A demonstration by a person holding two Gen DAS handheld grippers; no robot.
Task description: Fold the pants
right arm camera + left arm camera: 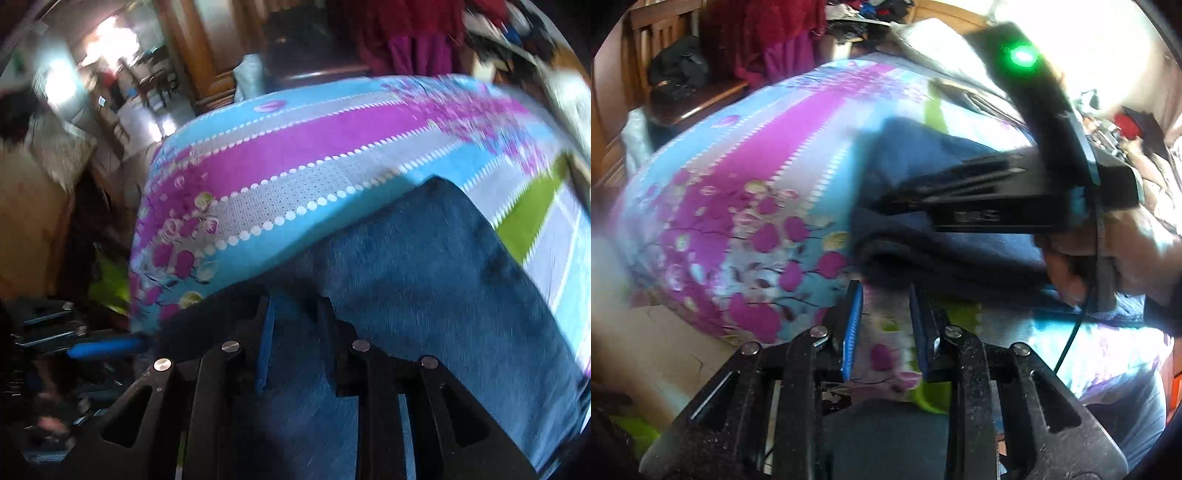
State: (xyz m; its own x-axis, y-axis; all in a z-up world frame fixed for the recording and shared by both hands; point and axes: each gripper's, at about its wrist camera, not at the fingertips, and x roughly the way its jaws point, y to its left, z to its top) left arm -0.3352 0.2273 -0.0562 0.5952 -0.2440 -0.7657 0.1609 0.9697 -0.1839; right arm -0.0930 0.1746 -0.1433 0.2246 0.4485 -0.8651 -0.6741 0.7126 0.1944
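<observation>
The dark blue pants [923,158] lie folded in a thick stack on a floral bedsheet [757,166]. My left gripper [886,302] is open just short of the stack's near edge, with only bedsheet between its blue pads [852,325]. A hand [1071,266] holds my right gripper [886,201], which reaches in from the right over the pants. In the right wrist view the pants [424,266] fill the lower right. My right gripper [295,314] hovers low over them, open, with the blue cloth showing in the gap. The left gripper's blue pad [107,347] shows at the far left.
The bed's edge [701,325] drops to a pale floor on the left. Wooden furniture [646,44] with a dark bag and red-purple hanging cloth [775,40] stands beyond the bed. Cluttered items [1126,125] lie at the right. A cable [1075,325] hangs from the right gripper.
</observation>
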